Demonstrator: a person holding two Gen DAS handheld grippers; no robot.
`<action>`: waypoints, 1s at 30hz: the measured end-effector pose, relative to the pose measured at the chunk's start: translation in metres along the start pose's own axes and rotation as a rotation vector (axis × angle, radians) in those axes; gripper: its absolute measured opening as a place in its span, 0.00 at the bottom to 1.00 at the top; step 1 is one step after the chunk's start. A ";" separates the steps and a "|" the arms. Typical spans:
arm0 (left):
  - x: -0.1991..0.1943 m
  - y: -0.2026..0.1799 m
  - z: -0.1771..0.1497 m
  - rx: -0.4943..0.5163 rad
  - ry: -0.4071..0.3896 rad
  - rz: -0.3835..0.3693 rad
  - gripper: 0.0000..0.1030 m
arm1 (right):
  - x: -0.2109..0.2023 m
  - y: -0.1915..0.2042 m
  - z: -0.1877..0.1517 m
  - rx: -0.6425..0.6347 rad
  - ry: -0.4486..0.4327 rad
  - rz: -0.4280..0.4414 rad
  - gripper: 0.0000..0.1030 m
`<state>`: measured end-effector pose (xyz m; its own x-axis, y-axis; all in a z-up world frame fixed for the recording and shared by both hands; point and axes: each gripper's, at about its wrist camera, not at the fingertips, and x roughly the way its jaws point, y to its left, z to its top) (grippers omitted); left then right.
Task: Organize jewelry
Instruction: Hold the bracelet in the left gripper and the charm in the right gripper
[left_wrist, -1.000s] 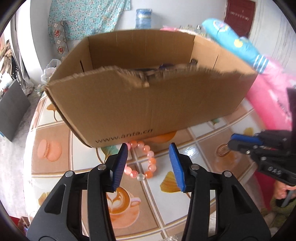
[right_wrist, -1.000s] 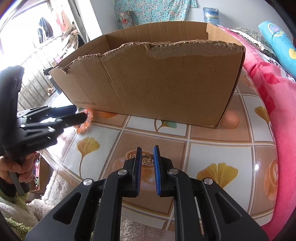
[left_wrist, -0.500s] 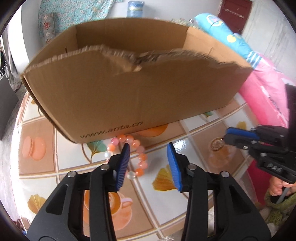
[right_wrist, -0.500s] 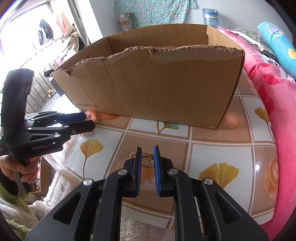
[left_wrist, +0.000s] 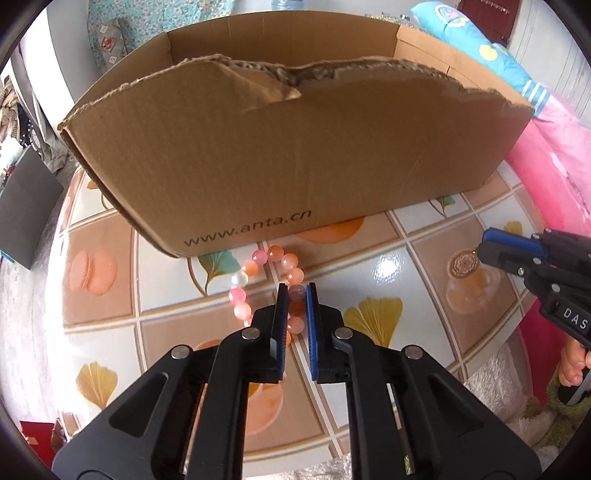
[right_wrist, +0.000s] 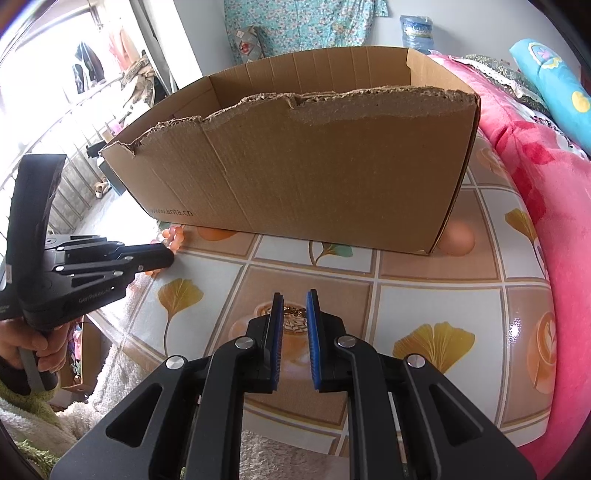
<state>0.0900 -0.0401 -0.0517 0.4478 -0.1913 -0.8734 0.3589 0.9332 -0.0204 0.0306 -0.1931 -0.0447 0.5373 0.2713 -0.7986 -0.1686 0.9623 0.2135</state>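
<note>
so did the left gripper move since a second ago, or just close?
Yes. The left gripper moved forward toward the cardboard box, and its jaws narrowed from wide open to shut on the bead bracelet lying before the box.

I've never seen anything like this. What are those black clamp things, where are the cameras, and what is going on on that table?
No robot here: a person holds a hand-held gripper in each hand, each with its own camera looking along its fingers. One picture comes from the left hand-held gripper, which has closed on a bead bracelet lying before a cardboard box. The other comes from the right hand-held gripper, nearly closed over a small gold piece; whether it grips is unclear. Everything rests on a patterned tablecloth.
</note>
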 end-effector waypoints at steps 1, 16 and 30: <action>0.001 -0.003 -0.001 -0.001 0.001 0.005 0.09 | 0.001 0.000 0.001 -0.002 0.004 -0.001 0.12; 0.005 -0.018 0.000 0.017 0.006 0.036 0.09 | 0.001 0.008 0.008 -0.013 -0.003 -0.013 0.12; 0.001 -0.015 -0.002 0.019 0.003 0.041 0.09 | 0.000 0.013 0.009 -0.016 -0.003 -0.013 0.12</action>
<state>0.0828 -0.0537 -0.0532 0.4597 -0.1522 -0.8749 0.3558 0.9342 0.0244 0.0360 -0.1803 -0.0365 0.5422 0.2590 -0.7993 -0.1748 0.9653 0.1942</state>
